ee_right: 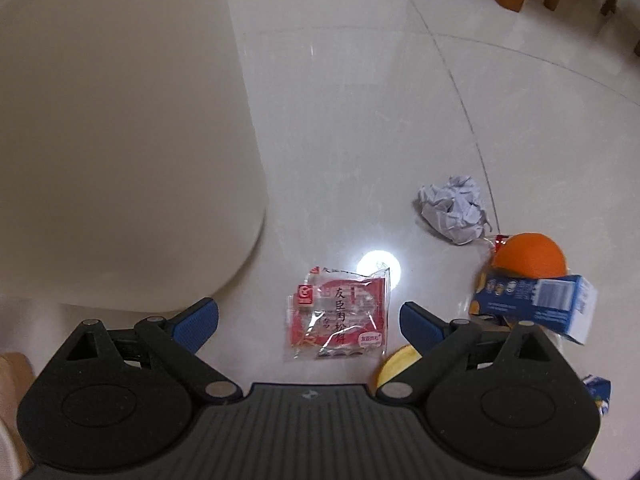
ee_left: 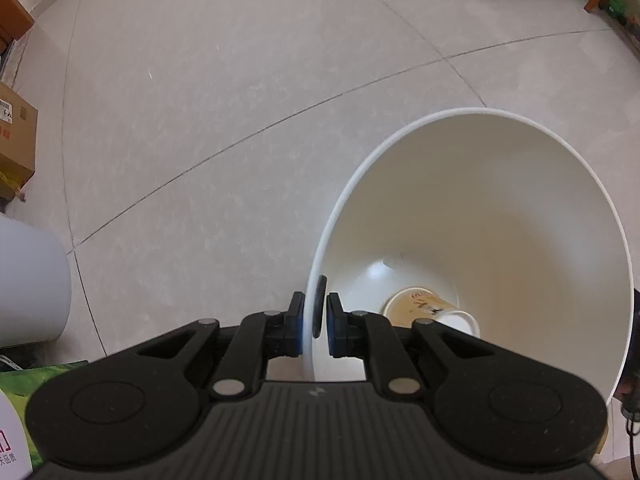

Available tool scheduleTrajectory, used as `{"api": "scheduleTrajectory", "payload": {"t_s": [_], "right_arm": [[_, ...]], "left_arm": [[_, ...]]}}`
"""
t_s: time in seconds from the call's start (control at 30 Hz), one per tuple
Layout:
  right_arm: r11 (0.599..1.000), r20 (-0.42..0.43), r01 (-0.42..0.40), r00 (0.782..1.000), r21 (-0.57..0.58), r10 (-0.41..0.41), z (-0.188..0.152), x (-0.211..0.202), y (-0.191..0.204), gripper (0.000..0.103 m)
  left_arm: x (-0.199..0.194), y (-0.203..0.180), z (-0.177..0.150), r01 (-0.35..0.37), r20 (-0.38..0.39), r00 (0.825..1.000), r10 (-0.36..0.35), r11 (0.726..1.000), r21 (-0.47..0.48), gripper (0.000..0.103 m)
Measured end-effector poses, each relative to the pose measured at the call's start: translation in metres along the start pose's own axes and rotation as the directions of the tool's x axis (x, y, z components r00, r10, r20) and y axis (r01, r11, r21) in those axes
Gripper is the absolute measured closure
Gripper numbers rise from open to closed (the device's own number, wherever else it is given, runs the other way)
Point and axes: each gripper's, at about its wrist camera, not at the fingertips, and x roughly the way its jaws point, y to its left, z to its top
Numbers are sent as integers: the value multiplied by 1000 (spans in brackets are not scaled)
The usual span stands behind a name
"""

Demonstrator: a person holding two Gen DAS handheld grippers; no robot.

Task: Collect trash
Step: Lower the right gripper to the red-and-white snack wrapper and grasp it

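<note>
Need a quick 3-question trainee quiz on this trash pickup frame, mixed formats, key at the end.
1. True or false: the left gripper has its jaws clamped on the rim of the white bin.
2. Multiple choice: what lies on the floor between the open jaws of the right gripper? A) crumpled paper B) red snack wrapper C) orange ball
3. Fill in: inside the bin lies a paper ____ on its side.

Key
1. True.
2. B, the red snack wrapper; the crumpled paper and orange ball sit off to the right.
3. cup: the paper cup lies at the bin's bottom.
</note>
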Motion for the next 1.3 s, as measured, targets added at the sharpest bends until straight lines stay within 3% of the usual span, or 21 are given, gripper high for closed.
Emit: {"api": "scheduleTrajectory", "payload": {"t_s": [0.47,0.57,0.73,1.03,1.3], "right_arm": [[998,-73,50,996,-45,-53,-7,59,-4,6],[998,-89,59,994,-38,-62,-7,67,-6,11],[999,-135,53,989,-1,-52,-8,79,-16,27],[998,-159,43,987,47,-35,-9,69,-24,44],[996,-144,38,989,77,-26,2,38,-32,48]], "left_arm": [[1,8,-1,-4,-7,1000,4,1000,-2,94],[1,10,-1,1,-8,1000,-1,1000,-4,94],[3,6,1,2,-11,1000,-2,1000,5,94],[8,4,1,9,-21,1000,-8,1000,17,95],[12,7,3,28,-27,999,-28,1000,-4,96]]}}
